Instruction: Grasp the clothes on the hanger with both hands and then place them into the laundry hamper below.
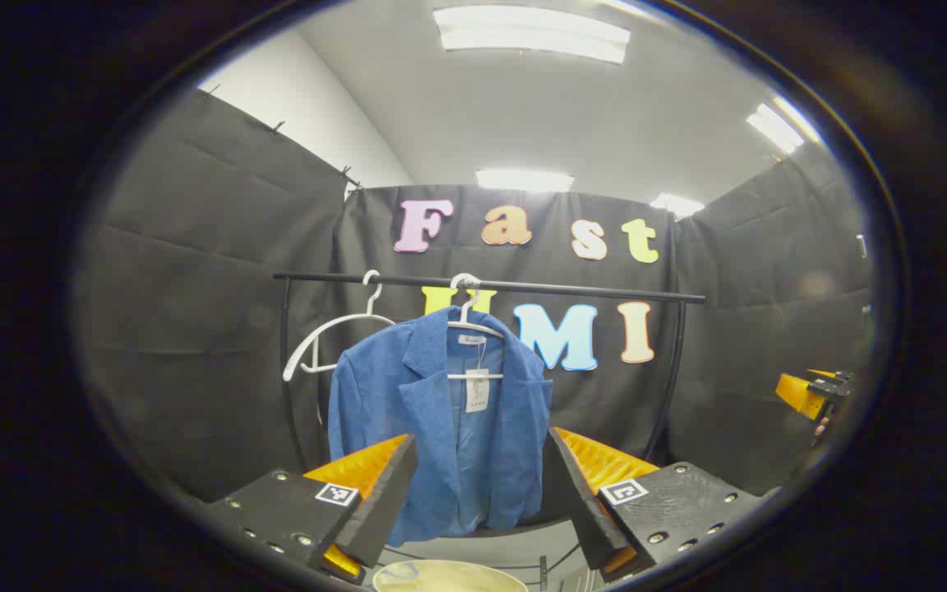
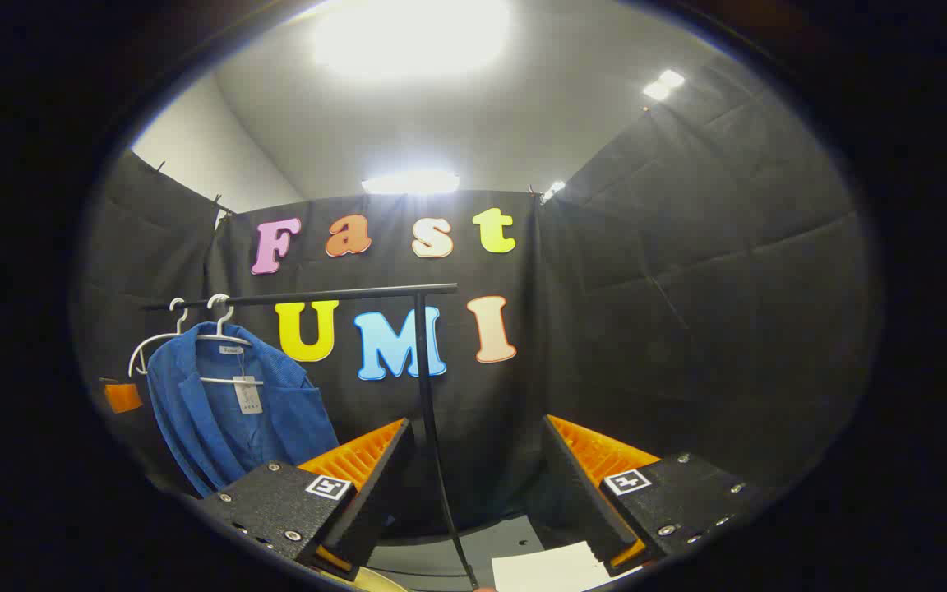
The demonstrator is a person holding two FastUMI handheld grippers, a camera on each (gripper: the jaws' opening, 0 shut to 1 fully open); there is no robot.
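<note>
Blue jacket (image 1: 441, 427) on hanger (image 1: 473, 329) — untouched

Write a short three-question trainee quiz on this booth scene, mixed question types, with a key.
1. True or false: the left hand-held gripper is shut on the blue textured jacket.
2. Multiple choice: the jacket hangs on A) a white plastic hanger B) a wall hook C) a chair back.
3. Fill in: beside the jacket, on the black metal rail, hangs a second hanger that is ____.

Key: 1 false, its jaws stand open and short of the cloth. 2 A. 3 empty. The right hand-held gripper is open too.
</note>
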